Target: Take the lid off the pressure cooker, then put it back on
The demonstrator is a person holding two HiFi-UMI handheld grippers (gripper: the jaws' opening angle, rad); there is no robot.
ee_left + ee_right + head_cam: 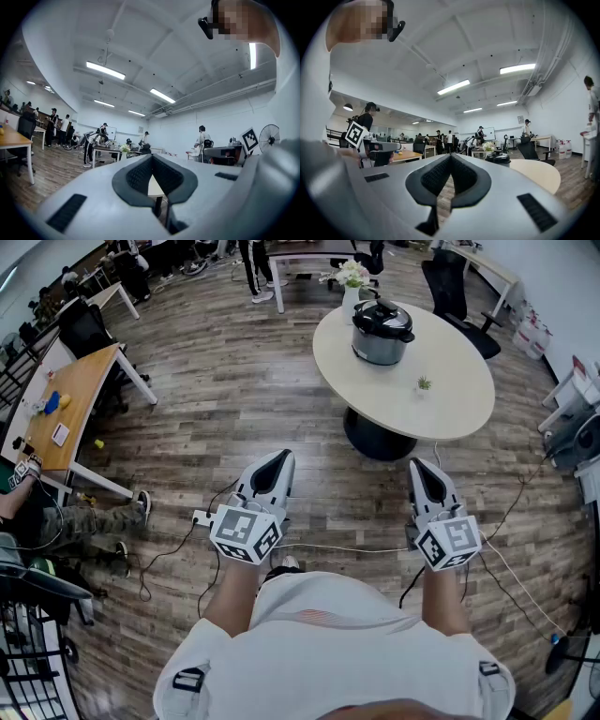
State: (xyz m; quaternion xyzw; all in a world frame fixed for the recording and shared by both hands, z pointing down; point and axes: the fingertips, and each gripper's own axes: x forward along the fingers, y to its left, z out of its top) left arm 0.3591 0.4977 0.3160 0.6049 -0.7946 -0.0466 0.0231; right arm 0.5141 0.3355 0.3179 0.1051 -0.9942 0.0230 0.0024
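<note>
A grey pressure cooker (382, 334) with its black lid (382, 319) on stands on the far side of a round beige table (441, 381). Its lid (500, 158) also shows small in the right gripper view, beyond the jaws. My left gripper (283, 459) and right gripper (419, 466) are held level side by side over the wooden floor, well short of the table. Both are shut with nothing between their jaws. In the left gripper view the left gripper (152, 159) points past the table's edge (153, 187).
A white vase of flowers (352, 279) stands behind the cooker and a tiny plant (424, 383) near the table's front. Cables (356, 548) trail across the floor. A wooden desk (70, 399) and a seated person's legs (94, 521) are at left; office chairs (455, 287) are beyond the table.
</note>
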